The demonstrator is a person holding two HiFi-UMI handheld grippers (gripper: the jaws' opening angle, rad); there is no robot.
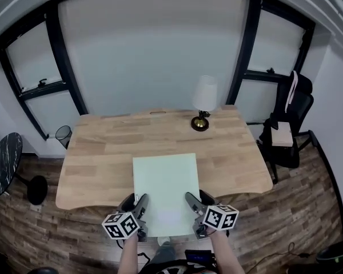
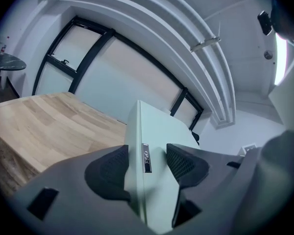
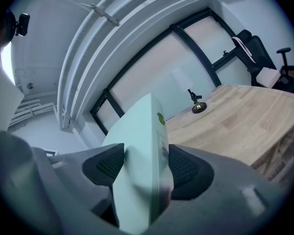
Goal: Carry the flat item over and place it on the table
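Sitting low in the middle of the head view is the flat item [image 1: 164, 190], a thin pale green slab. Its far half lies over the near edge of the wooden table [image 1: 103, 153], and its near end sticks out past the edge toward the person. I honestly can't tell if it's resting on the wood or held just above it.

The left gripper [image 1: 134, 200] has the slab's lower left edge and the right gripper [image 1: 193, 200] the lower right one. In the left gripper view both dark ribbed pads are pressed against the slab, one on each face, with a small silver tag [image 2: 146, 158] on the thin edge between them. It's the same in the right gripper view, jaws clamped on either face, with a little green round sticker [image 3: 160, 117] further up the edge. The print on the tag and sticker is too small to read. The slab's near end is hidden by the grippers' marker cubes and the person's forearms, which the bottom of the frame cuts off.

A white-shaded lamp [image 1: 204, 101] on a brass base stands toward the upper right of the tabletop. At the right edge there's a black office chair [image 1: 291, 124] with a tan box [image 1: 283, 135] on its seat. At the left sit a mesh bin [image 1: 63, 133] and a dark round side table [image 1: 3, 161], partly cropped.
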